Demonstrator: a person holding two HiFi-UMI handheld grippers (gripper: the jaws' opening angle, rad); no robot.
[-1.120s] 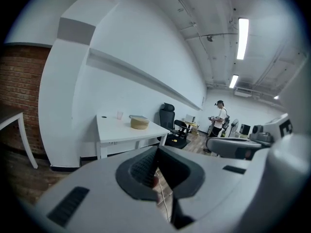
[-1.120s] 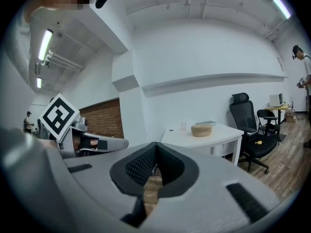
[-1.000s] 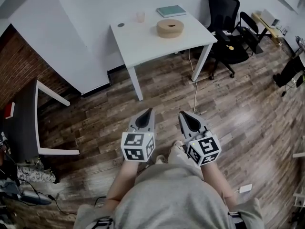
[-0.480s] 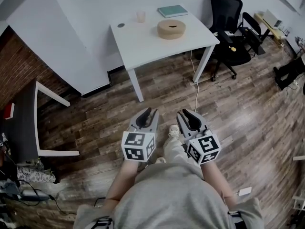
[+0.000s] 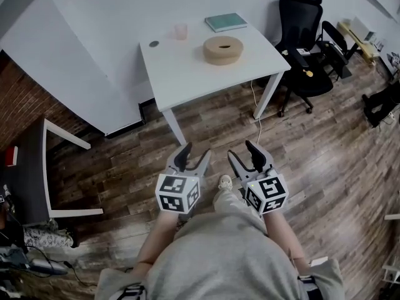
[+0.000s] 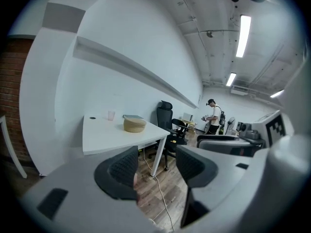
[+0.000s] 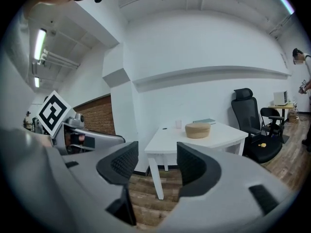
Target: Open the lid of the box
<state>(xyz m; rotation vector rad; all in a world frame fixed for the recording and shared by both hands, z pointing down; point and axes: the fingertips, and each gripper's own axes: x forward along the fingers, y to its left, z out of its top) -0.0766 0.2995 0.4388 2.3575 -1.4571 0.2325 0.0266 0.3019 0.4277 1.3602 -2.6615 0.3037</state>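
Opening is not beginning yet: the box [image 5: 223, 49] is sitting, lid seemingly on, near the far right corner of the tabletop [image 5: 187, 74], well apart from the left gripper [image 5: 194, 155] and right gripper [image 5: 242, 153], whose empty jaws have just been opening wide.

Left tool [image 5: 194, 157] and right tool [image 5: 244, 156] have just opened, empty, nearer the table [image 5: 187, 67].

- Bright, even light came from ceiling strip lights [image 6: 243, 35] high above the fingers [image 6: 121, 166].
- Shadows were soft; a faint one lay under the desk [image 5: 187, 67] beyond the fingers.
- Both gripper views bowed strongly, with black corners.
- The near fingers looked slightly blurred; the head view's colours were muted.
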